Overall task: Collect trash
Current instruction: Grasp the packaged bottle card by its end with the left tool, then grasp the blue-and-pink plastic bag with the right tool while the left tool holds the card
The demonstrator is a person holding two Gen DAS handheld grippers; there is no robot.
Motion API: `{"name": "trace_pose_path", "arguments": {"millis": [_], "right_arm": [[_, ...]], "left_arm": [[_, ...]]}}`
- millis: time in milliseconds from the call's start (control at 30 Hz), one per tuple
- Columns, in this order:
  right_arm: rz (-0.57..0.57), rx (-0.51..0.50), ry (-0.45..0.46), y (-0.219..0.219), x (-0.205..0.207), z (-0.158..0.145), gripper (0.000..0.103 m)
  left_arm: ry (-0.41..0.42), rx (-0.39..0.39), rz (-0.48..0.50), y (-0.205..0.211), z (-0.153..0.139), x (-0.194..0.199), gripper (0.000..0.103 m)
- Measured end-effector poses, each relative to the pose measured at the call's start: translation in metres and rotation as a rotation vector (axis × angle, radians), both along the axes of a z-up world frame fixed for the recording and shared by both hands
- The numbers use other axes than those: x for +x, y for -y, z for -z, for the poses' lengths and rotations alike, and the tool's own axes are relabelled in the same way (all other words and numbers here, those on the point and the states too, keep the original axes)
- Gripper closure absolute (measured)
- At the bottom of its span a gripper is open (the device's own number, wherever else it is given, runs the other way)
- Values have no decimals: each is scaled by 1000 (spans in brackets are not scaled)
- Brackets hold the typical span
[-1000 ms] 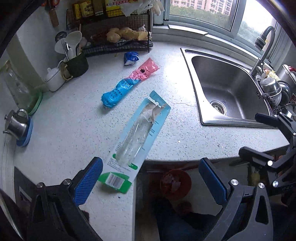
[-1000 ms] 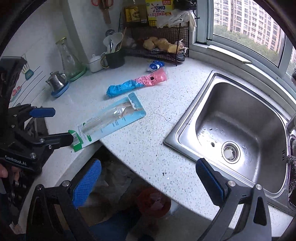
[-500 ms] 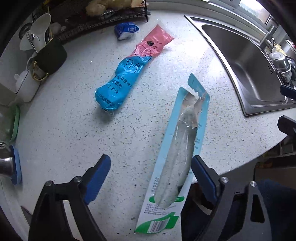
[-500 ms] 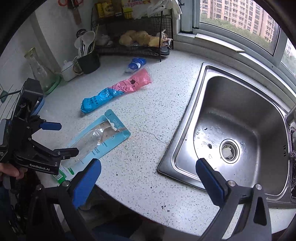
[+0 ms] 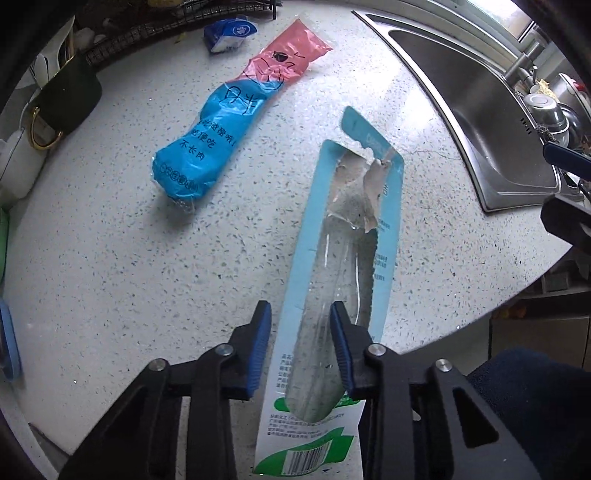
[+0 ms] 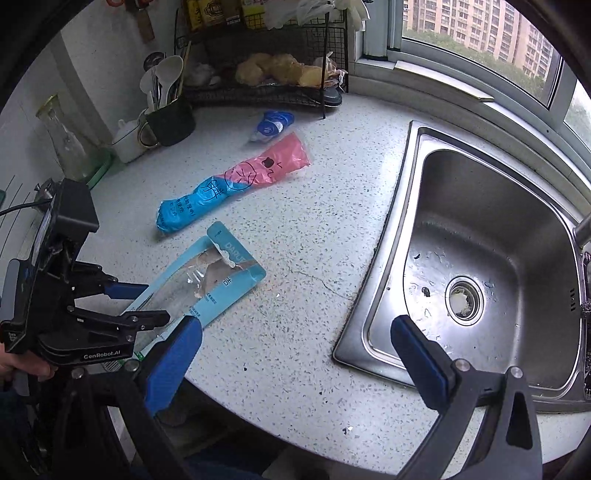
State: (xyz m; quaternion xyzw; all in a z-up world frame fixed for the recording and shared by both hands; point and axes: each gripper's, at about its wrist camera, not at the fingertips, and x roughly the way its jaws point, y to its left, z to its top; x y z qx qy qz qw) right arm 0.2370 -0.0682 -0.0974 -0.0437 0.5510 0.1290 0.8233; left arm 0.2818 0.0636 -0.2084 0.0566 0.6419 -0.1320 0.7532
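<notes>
A long light-blue blister pack (image 5: 347, 236), torn open at its far end, lies on the speckled counter with its green barcode end over the counter edge. My left gripper (image 5: 299, 339) points down at its near part. Its jaws are closing: one blue pad stands just left of the pack's edge and the other sits over the clear blister, and the pack looks undeformed. The right wrist view shows the same pack (image 6: 207, 280) with the left gripper (image 6: 147, 301) on it. A blue-and-pink plastic bag (image 5: 221, 122) and a small blue-white wrapper (image 5: 229, 33) lie farther back. My right gripper (image 6: 291, 354) hangs open and empty above the counter's front edge.
A steel sink (image 6: 413, 192) fills the right side. At the back stand a wire rack (image 6: 266, 74), a dark mug of utensils (image 6: 171, 120), a white teapot (image 6: 127, 138) and a glass carafe (image 6: 64, 140). A hand holds the left gripper's handle.
My left gripper has dropped toward the blister pack and its jaws have narrowed from wide open to close around the pack's near part. My right gripper has drifted sideways along the counter edge.
</notes>
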Motion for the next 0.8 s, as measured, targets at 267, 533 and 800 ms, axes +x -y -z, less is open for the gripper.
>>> {"name": "trace_pose_path", "arguments": {"millis": [267,533,800], "right_arm": [[-6,-6,-1,-7,7,1,1],[-80,4,0,-35,26,0,1],[-291,-19,31,-85,58,3,1]], "left_arm": [[16,-21,-38,-9,-15,-1,86],[76,-24,-115,-44,-54,-8,95],[121,-6,-251,-94,-81,-12,95]]}}
